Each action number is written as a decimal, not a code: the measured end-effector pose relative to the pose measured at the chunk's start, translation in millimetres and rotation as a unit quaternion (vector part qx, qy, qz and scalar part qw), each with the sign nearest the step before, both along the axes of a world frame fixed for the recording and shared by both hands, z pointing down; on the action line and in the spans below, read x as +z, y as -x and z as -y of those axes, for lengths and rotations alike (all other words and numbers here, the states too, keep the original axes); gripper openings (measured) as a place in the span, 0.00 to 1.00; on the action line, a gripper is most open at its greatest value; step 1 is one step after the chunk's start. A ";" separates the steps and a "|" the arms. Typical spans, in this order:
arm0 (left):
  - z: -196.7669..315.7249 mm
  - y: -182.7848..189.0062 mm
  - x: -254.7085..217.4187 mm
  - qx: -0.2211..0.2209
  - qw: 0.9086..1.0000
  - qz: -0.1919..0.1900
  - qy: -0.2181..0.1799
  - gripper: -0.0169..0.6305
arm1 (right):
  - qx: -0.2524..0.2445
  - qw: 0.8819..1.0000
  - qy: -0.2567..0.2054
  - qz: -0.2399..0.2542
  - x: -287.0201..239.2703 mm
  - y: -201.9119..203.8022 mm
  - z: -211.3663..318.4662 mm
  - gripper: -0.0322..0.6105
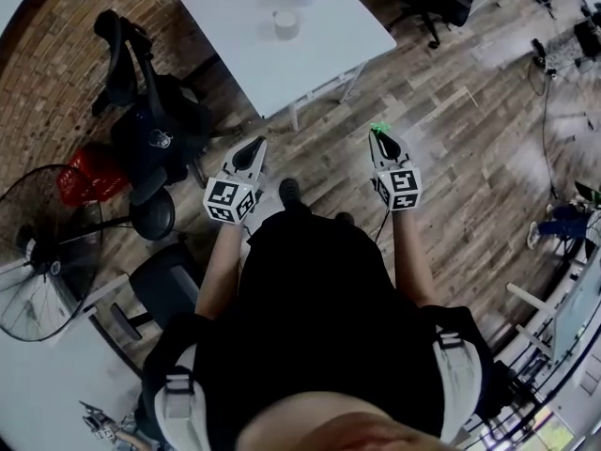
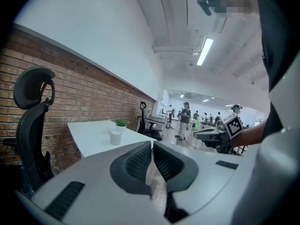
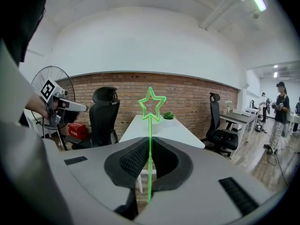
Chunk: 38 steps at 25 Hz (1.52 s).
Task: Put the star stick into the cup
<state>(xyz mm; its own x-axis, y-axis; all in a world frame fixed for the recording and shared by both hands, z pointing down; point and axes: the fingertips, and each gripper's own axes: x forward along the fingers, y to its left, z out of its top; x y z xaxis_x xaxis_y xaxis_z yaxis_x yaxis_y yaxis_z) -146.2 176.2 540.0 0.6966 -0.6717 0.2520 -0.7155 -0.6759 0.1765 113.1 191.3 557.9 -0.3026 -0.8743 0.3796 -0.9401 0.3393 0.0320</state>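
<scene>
Two claws hover short of the desk (image 1: pixel 329 40). Left claw (image 2: pixel 152 146) is clenched, empty. The cup (image 1: pixel 285 23) stands near the desk's far edge. Right claw (image 3: pixel 149 149) grasps the star stick (image 3: pixel 151 104) upright; its thin stem may swivel in that pinch and knock the cup over.

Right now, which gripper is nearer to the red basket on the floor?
Left. The left gripper hangs right of the red basket, with only the black chair between; the right gripper, holding the star stick, is farther to the right.
</scene>
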 end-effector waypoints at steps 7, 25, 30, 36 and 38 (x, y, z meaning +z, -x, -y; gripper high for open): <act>21.1 25.0 1.0 0.021 1.000 -0.004 -0.006 0.07 | 0.027 1.000 -0.005 -0.003 1.2 22.0 6.5 0.07; 49.6 72.6 -12.4 -0.006 0.999 -0.007 -0.032 0.07 | 0.021 1.000 -0.021 -0.008 -7.2 55.5 49.2 0.07; 56.2 64.4 -11.4 -0.011 1.000 -0.008 -0.025 0.07 | 0.022 1.000 -0.017 -0.004 -1.0 43.9 60.1 0.07; 75.2 60.2 -5.6 -0.016 1.000 -0.003 -0.013 0.07 | 0.019 1.000 -0.008 0.003 4.4 41.7 78.9 0.07; 82.3 55.6 -8.9 -0.017 1.000 -0.001 -0.016 0.07 | 0.017 1.000 -0.008 0.002 6.1 35.8 87.2 0.07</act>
<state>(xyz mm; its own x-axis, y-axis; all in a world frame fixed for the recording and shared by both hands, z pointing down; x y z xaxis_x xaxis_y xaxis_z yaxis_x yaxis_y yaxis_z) -201.7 93.9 531.0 0.6744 -0.7023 0.2280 -0.7373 -0.6571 0.1566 77.3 104.1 564.0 -0.2745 -0.8899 0.3643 -0.9510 0.3073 0.0342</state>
